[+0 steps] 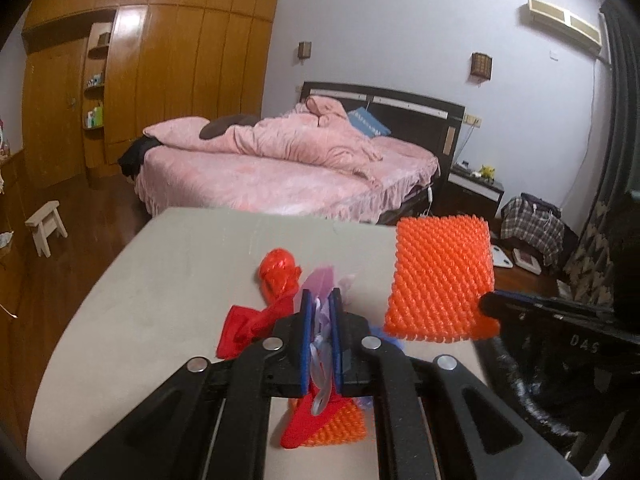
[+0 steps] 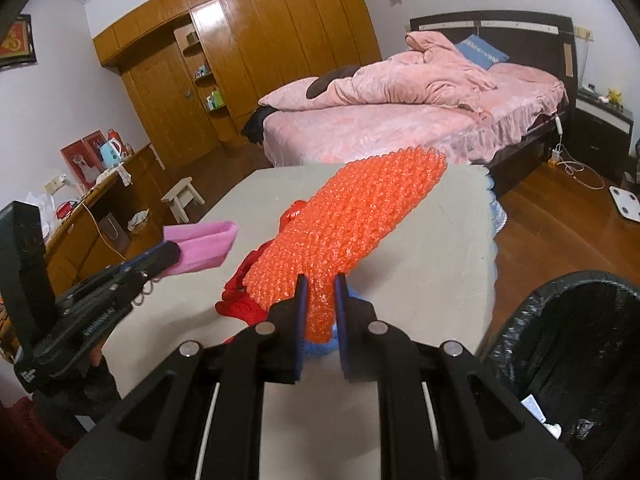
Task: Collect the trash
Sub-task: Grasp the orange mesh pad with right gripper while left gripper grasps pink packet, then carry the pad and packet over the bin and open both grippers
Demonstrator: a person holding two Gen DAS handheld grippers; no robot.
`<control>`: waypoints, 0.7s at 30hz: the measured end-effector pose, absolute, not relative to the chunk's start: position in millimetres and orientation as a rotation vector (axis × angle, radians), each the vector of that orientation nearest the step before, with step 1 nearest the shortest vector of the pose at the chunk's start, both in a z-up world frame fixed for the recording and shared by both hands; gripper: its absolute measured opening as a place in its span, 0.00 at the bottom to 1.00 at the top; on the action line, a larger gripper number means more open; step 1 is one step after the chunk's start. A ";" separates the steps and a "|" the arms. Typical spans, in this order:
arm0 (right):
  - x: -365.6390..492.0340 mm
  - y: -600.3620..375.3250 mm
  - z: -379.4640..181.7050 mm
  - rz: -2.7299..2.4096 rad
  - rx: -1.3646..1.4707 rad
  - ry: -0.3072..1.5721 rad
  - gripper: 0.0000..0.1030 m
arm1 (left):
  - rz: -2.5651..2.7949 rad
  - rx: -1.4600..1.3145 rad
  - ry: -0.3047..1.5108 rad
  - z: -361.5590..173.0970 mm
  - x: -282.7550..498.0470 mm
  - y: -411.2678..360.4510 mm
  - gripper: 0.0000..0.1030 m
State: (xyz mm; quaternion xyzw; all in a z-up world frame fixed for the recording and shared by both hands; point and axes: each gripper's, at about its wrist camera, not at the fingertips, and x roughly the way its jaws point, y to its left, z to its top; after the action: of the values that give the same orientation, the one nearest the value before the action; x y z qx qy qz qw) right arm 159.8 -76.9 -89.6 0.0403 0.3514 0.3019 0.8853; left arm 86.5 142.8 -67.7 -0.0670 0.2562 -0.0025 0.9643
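My left gripper (image 1: 321,300) is shut on a pink-lilac plastic wrapper (image 1: 320,280) and holds it above the beige table (image 1: 160,280). The same wrapper (image 2: 200,246) shows pink in the right wrist view, at the left gripper's tip (image 2: 168,254). My right gripper (image 2: 320,284) is shut on an orange foam net sleeve (image 2: 352,224), lifted over the table. That sleeve (image 1: 440,276) hangs at the right in the left wrist view, held by the right gripper (image 1: 490,302). A red plastic bag (image 1: 264,304) and another orange net piece (image 1: 340,428) lie on the table.
A black-lined trash bin (image 2: 568,360) stands at the table's right side. A blue scrap (image 2: 320,346) lies under the orange sleeve. Beyond the table are a pink bed (image 1: 280,168), a small wooden stool (image 1: 46,226) and wooden wardrobes (image 1: 160,72).
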 end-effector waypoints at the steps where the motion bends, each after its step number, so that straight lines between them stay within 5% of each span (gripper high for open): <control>1: 157.2 -80.3 -86.9 0.625 0.086 0.726 0.12 | -0.004 -0.133 0.513 -64.8 85.1 141.2 0.08; 21: 120.8 -189.1 -66.7 0.430 0.092 0.680 0.12 | -0.188 -0.065 0.507 -54.8 95.9 25.1 0.08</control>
State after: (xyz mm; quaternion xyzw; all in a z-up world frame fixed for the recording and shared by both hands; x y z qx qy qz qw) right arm 120.8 -189.1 -66.7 0.0448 0.3309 0.2090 0.9191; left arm 95.9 25.1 -54.8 -0.0322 0.2504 -0.0930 0.9631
